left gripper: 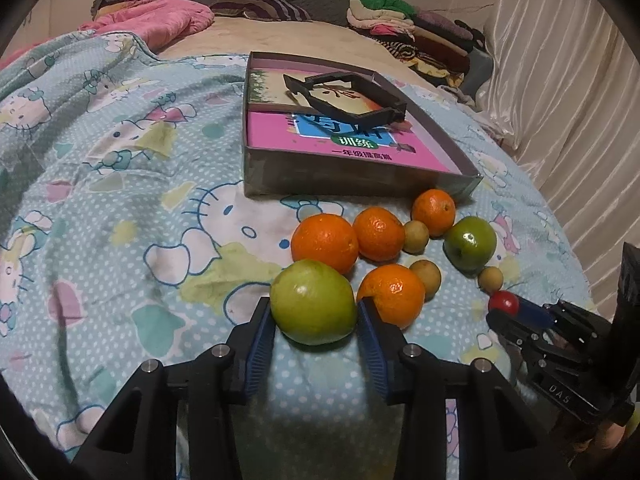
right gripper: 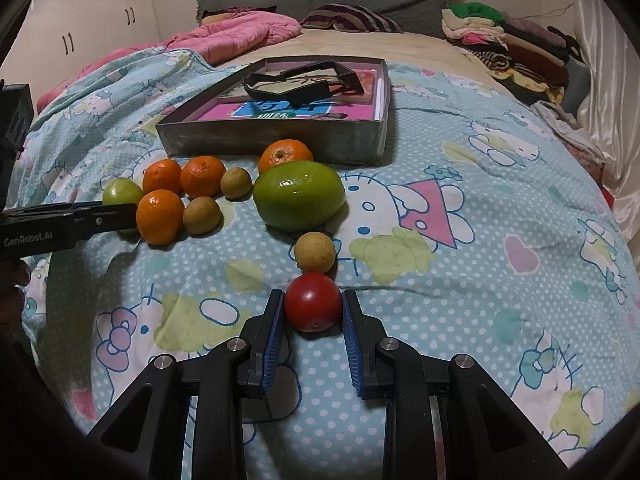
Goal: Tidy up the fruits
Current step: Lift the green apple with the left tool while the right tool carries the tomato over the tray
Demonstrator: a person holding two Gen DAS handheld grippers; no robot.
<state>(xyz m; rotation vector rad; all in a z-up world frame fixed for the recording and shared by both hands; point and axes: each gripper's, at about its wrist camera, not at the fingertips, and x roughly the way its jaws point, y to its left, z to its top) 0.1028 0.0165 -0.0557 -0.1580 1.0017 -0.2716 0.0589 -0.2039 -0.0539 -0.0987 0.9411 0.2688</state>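
Fruits lie on a Hello Kitty bedspread in front of a grey box (left gripper: pixel 352 180). My left gripper (left gripper: pixel 316 312) is shut on a large green fruit (left gripper: pixel 313 302); it also shows at the left of the right wrist view (right gripper: pixel 120 192). My right gripper (right gripper: pixel 313 304) is shut on a small red tomato (right gripper: pixel 313 301), also seen in the left wrist view (left gripper: pixel 503 302). Several oranges (left gripper: pixel 325 242) (left gripper: pixel 378 233) (left gripper: pixel 433 206) (left gripper: pixel 392 294), a second green fruit (left gripper: pixel 471 243) (right gripper: pixel 298 195) and small brownish fruits (left gripper: pixel 416 236) (right gripper: pixel 315 252) lie between them.
The grey box (right gripper: pixel 280 136) holds a pink book (left gripper: pixel 320 148) and a black plastic frame (left gripper: pixel 344 98). A pink blanket (right gripper: pixel 244 36) and a pile of folded clothes (right gripper: pixel 504 40) lie at the far end of the bed. A curtain (left gripper: pixel 568 92) hangs at the right.
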